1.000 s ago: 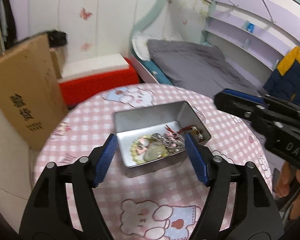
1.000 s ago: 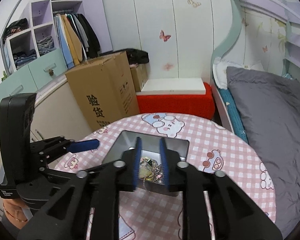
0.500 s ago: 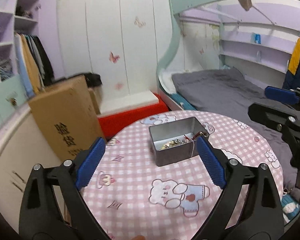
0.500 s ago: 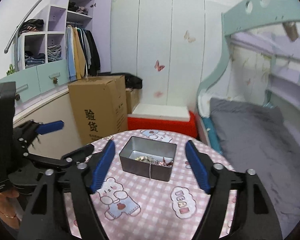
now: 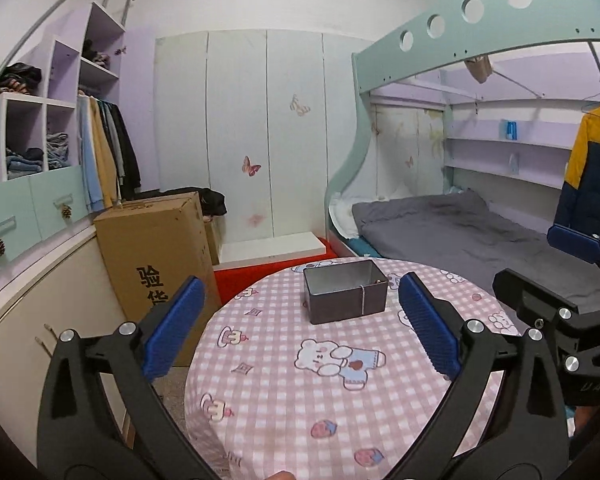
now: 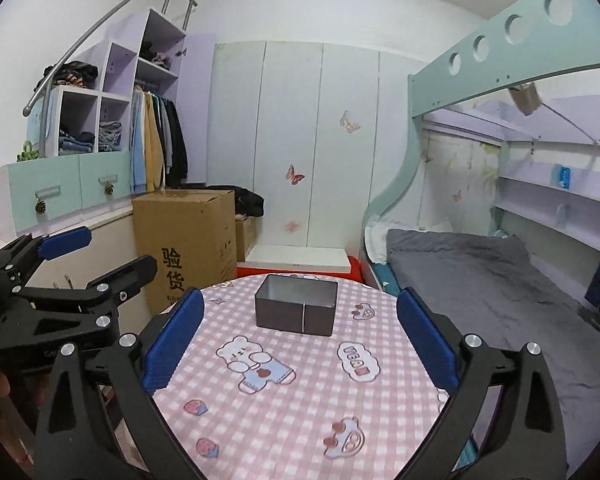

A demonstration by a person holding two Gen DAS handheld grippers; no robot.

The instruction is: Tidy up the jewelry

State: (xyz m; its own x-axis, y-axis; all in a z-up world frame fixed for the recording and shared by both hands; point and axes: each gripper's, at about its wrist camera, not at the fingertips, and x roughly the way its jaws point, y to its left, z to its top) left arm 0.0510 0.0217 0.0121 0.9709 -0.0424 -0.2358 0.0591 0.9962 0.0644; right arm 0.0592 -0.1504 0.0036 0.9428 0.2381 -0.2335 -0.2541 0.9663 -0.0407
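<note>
Hovering apart from tin (image 5: 345, 296): left gripper (image 5: 300, 330), right gripper (image 6: 300, 334), fingers released.

Pink-and-white gingham on the round tablecloth (image 5: 284, 376), scattered with cartoon bears in pale blue; dull grey metal for the tin box (image 6: 296, 312); black frames with blue ribbed pads (image 5: 172, 334) on the left gripper (image 5: 300, 330), same black and blue on the right gripper (image 6: 300, 334); brown cardboard box (image 6: 184, 244) printed with black characters; grey bedding (image 5: 456, 232); mint-green bunk frame (image 6: 512, 56); white wall panels (image 5: 260, 136) dotted with pink butterflies
</note>
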